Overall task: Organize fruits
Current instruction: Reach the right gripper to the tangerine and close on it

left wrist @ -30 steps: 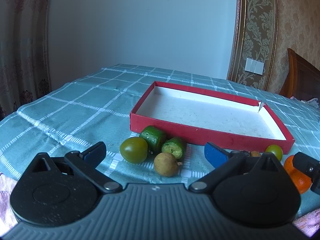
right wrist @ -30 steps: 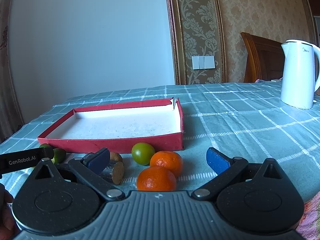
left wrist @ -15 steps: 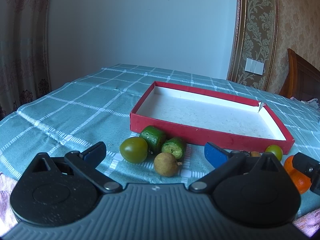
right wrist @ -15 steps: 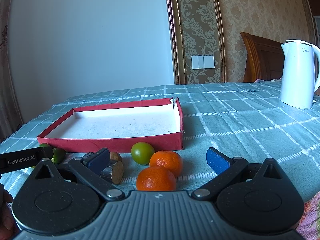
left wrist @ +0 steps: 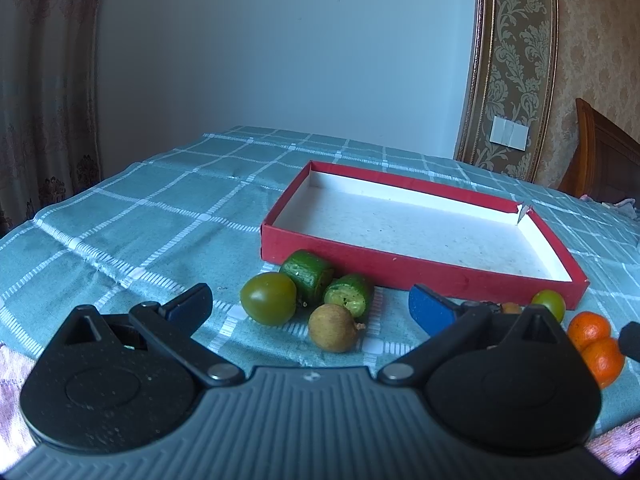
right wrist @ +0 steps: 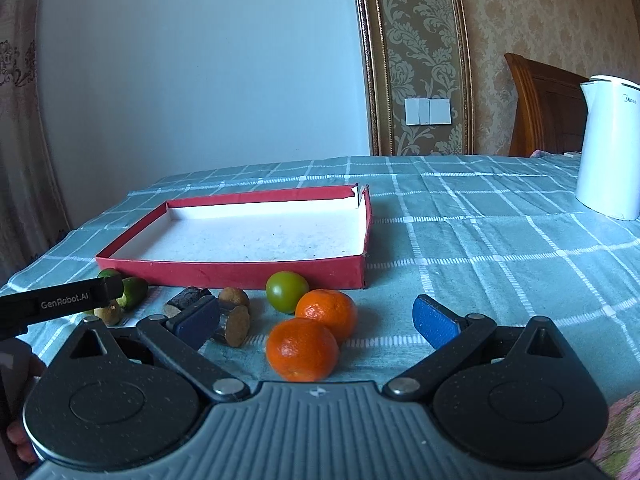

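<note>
A shallow red box (left wrist: 400, 268) with a white inside lies on the checked cloth, also in the right wrist view (right wrist: 240, 272). In front of it lie a green tomato (left wrist: 269, 298), two cucumber pieces (left wrist: 307, 273), a brown longan (left wrist: 332, 327), and further right a second green tomato (right wrist: 286, 291) and two oranges (right wrist: 302, 349). My left gripper (left wrist: 310, 308) is open, low, with the longan and cucumber between its fingers. My right gripper (right wrist: 316, 320) is open with the near orange between its fingers.
A white kettle (right wrist: 610, 148) stands at the far right of the table. Brown and dark chunks (right wrist: 236, 322) lie by the right gripper's left finger. A wooden chair (right wrist: 544, 108) stands behind the table. A pink cloth edges the near side.
</note>
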